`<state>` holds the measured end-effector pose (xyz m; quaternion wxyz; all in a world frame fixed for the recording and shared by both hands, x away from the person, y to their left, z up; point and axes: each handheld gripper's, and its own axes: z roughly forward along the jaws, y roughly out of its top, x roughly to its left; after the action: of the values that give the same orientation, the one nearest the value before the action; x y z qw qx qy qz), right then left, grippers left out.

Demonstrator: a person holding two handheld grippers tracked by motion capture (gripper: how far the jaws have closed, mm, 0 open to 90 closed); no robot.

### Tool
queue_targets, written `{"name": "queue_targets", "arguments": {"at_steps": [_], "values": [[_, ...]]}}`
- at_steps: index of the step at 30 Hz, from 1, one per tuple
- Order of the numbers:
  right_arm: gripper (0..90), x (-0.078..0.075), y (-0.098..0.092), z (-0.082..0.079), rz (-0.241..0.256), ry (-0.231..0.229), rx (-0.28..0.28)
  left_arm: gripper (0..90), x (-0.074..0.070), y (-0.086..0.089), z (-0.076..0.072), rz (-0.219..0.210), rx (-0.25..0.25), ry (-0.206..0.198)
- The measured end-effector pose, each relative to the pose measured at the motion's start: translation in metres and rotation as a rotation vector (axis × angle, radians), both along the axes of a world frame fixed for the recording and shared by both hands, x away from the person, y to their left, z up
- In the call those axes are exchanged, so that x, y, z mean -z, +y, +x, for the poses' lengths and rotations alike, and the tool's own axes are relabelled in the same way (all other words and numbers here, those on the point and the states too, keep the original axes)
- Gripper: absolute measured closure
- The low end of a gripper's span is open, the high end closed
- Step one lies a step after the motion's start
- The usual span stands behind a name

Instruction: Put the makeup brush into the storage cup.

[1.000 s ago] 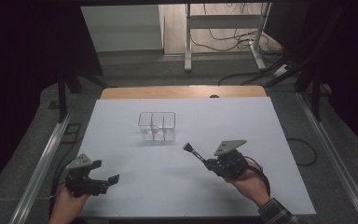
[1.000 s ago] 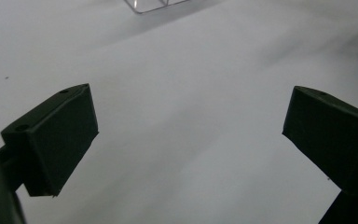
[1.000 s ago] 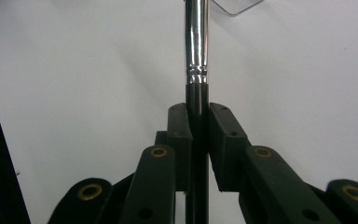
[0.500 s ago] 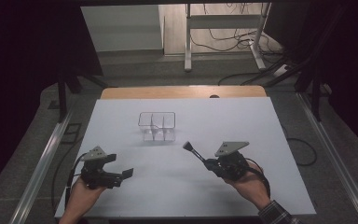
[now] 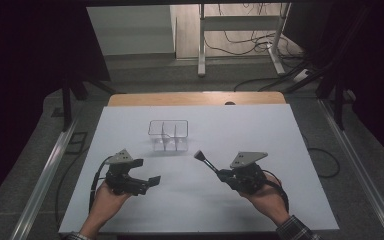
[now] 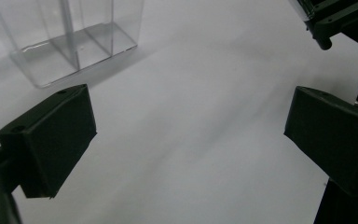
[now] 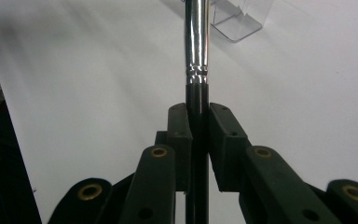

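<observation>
High view: a white table top [image 5: 280,150] carries a clear plastic organizer [image 5: 168,135] with upright dividers, standing near the middle of the sheet, toward the far side. Two hand-held grippers sit over the near half of the table, well apart from each other.

Right gripper [image 5: 219,172]: held in the person's right hand [image 5: 265,192], near and to the right of the organizer. Its jaws are pressed onto the black handle of a makeup brush [image 5: 205,161]. The brush points up and toward the organizer, with its dark bristle head at the far end; it stops short of the organizer and does not touch it. Right gripper view confirms the grip: the black handle [image 7: 196,140] runs straight up between the two pads, and the silver metal collar above them is clear of the jaws. A corner of the organizer [image 7: 237,21] shows beyond the brush.

Left gripper [image 5: 152,181]: held in the person's left hand [image 5: 105,202], near and slightly left of the organizer. Left gripper view shows its jaws spread wide with bare table between them and nothing held. The organizer [image 6: 70,37] stands ahead and to the left in that view, empty in the compartments visible.

Grey three-cornered plates top both grippers.
</observation>
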<state>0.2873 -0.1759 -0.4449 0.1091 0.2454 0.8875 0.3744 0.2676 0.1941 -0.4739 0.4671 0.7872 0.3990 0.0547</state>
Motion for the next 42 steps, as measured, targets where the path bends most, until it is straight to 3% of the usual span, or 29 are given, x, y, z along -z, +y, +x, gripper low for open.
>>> {"name": "queue_targets", "arguments": {"at_steps": [14, 26, 42], "values": [[78.9, -0.005, 0.0, 0.0, 0.023, -0.019, -0.001, 1.0, -0.003, -0.03, 0.018, -0.025, 0.065, -0.003], [78.9, -0.008, 0.006, -0.001, 0.047, -0.034, -0.019, 0.6, -0.006, -0.054, 0.031, -0.087, 0.147, 0.007], [78.9, -0.007, 0.018, -0.003, 0.066, -0.05, -0.043, 5.9, -0.006, -0.077, 0.039, -0.128, 0.217, 0.019]]}}
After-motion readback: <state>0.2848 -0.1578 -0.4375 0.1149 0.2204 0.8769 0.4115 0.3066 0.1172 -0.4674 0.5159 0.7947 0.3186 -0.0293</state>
